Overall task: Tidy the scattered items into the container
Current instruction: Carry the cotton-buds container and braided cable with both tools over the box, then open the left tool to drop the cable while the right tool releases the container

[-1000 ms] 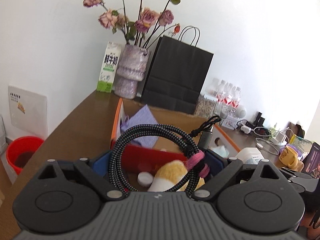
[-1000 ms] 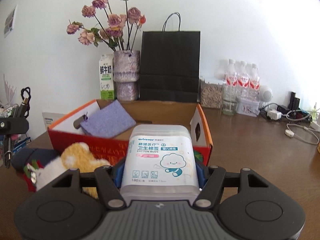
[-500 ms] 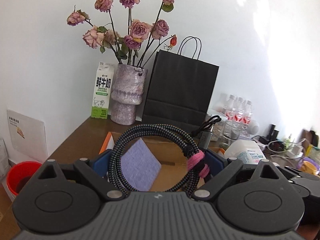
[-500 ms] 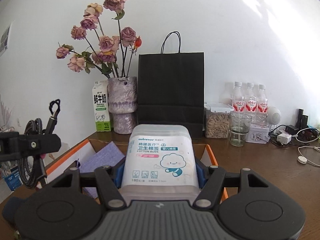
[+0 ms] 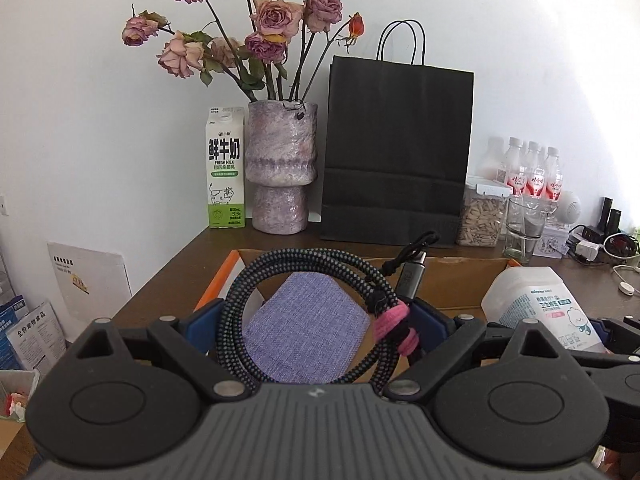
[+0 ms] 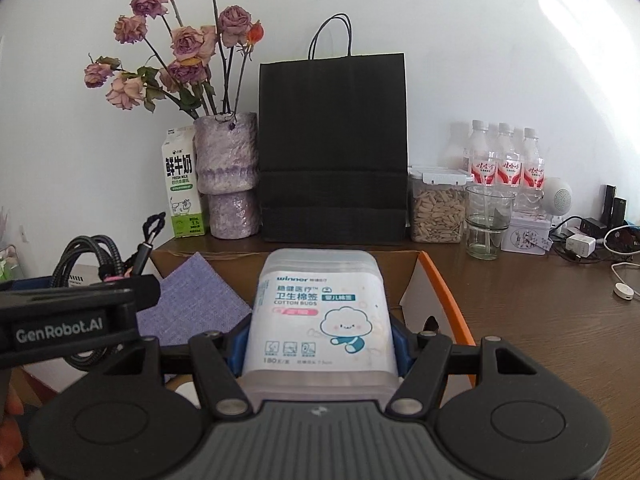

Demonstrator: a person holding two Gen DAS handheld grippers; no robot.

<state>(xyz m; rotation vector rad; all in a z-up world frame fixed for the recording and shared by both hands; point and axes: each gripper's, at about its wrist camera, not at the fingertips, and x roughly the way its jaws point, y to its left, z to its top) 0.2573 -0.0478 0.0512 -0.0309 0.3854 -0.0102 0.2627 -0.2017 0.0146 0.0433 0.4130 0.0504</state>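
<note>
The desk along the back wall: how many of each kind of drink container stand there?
Milk carton: 1
Water bottles with red labels: 3 labels clearly seen; a fourth, paler bottle stands beside them
Drinking glass: 1
Total: 6, counting the paler bottle

Our left claw (image 5: 316, 322) has a ribbed grey body with a small pale mark at its middle. Either side of that mark sit round black discs, black link arms with silver screws, and blue fingers (image 5: 202, 320). Our right claw (image 6: 320, 340) looks the same. White lettering, "GenRobot.AI", runs along the left claw's side.
</note>
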